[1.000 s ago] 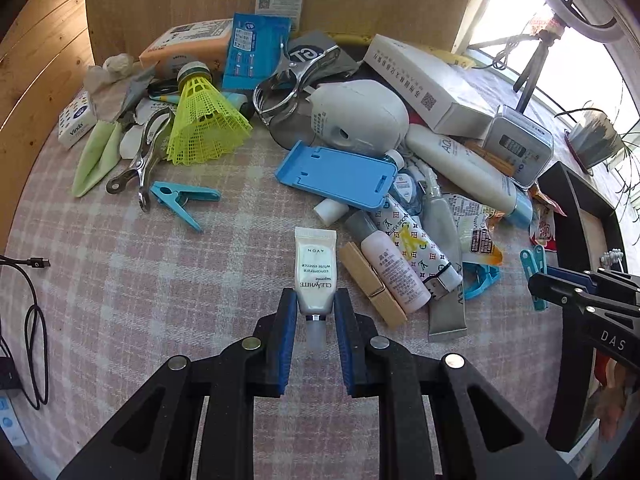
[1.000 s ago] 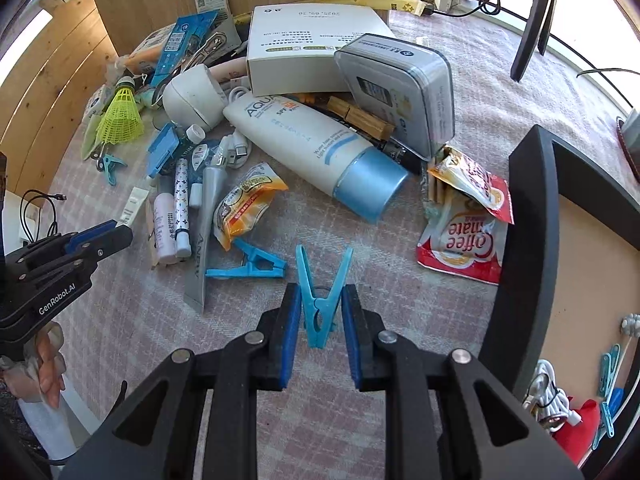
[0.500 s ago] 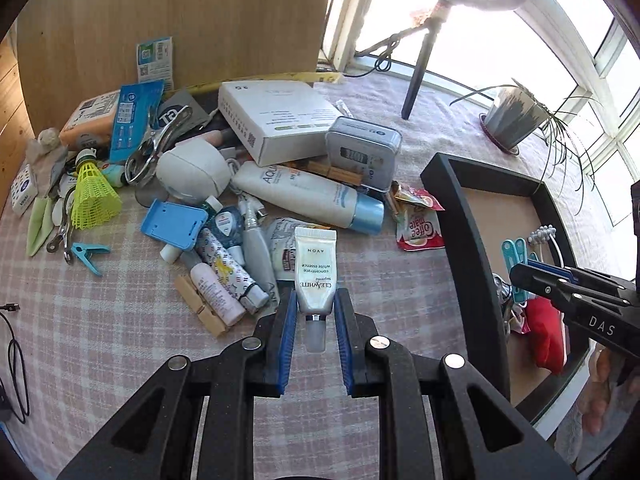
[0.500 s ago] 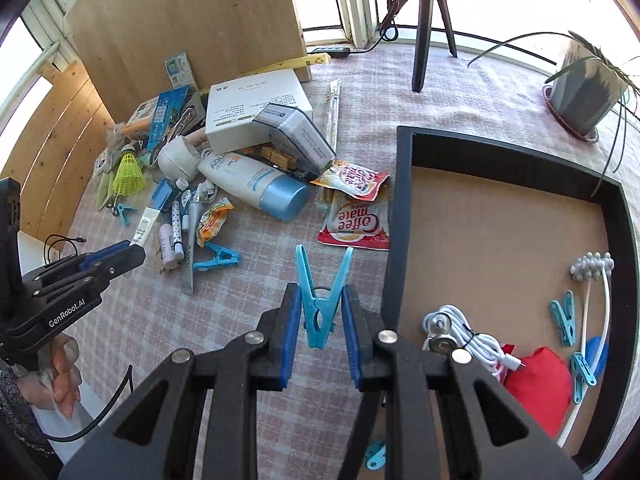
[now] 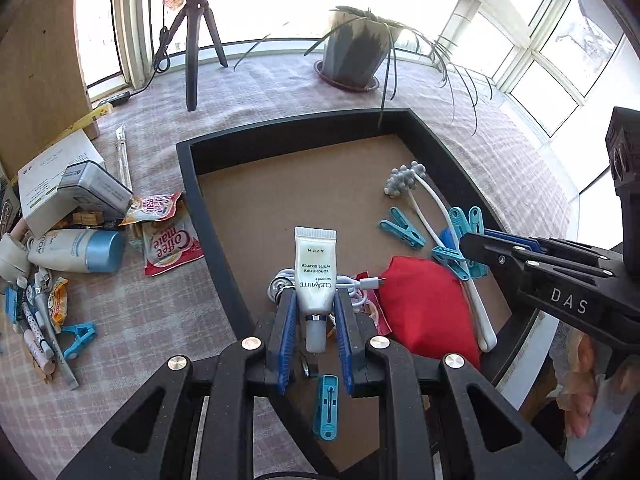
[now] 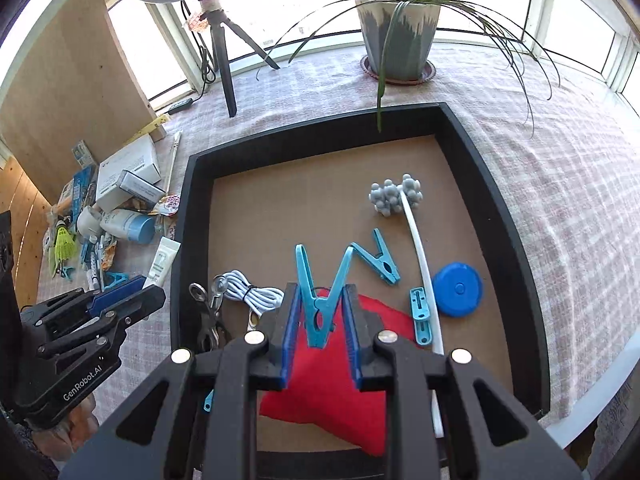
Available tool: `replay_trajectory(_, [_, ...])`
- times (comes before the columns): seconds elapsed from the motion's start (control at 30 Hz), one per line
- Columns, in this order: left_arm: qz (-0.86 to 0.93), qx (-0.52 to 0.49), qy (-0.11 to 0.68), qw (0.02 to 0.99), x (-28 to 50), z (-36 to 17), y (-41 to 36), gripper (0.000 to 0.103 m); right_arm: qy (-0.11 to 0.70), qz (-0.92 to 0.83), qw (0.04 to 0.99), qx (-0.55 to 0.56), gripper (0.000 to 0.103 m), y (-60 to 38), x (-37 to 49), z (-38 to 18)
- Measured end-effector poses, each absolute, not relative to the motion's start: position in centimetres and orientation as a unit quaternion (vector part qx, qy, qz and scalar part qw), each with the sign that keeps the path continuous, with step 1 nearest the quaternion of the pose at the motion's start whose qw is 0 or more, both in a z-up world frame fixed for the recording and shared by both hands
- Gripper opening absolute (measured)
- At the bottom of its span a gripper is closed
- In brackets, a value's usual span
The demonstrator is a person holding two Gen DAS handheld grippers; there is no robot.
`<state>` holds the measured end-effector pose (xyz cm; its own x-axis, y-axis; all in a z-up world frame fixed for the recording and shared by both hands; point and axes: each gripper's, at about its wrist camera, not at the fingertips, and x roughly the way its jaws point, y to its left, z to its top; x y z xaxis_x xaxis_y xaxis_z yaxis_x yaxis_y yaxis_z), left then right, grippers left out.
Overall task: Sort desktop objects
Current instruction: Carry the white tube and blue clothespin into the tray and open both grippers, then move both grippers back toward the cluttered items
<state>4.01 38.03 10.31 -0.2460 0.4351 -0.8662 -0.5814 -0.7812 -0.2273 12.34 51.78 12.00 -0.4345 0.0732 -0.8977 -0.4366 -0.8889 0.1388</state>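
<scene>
Both grippers are built of matte black plastic, with forked arms pierced by triangular cut-outs. Round silver screw heads are set at the arm joints. The left gripper [image 5: 316, 322] and the right gripper [image 6: 322, 326] are fitted with ribbed blue pads [image 5: 285, 332]. White lettering is printed on the bodies: "DAS" at 3 o'clock in the left view, "GenRobot.AI" at 8 o'clock in the right view.
</scene>
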Motion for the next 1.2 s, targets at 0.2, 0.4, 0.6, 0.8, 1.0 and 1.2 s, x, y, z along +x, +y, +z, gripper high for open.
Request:
replay_trajectory(0.2, [0.778,-0.52,0.081,0.344,5.1,10.7,40.3,0.019,0.19,0.823,0.176,-0.507,0.021,53.5,14.1,11.7])
replay_trajectory(0.4, [0.787,-0.503,0.079,0.348,5.3,11.3,39.3,0.064,0.179,0.827,0.173,-0.504,0.042,53.1,13.9,11.9])
replay_trajectory(0.6, [0.785,-0.518,0.059,0.334,4.1,11.3,36.6,0.064,0.175,0.834,0.158,-0.5,0.044,51.7,12.7,12.4])
replay_trajectory(0.8, [0.787,-0.537,0.04,0.302,2.5,10.5,31.8,0.064,0.167,0.839,0.132,-0.5,0.044,49.3,10.8,12.5])
replay_trajectory(1.0, [0.786,-0.561,0.004,0.26,0.7,9.6,25.8,0.076,0.159,0.843,0.104,-0.503,0.044,46.3,8.6,12.4])
replay_trajectory(1.2, [0.808,-0.559,-0.024,0.183,-1.4,8.8,18.9,0.076,0.135,0.849,0.057,-0.507,0.044,42.1,6.0,12.7])
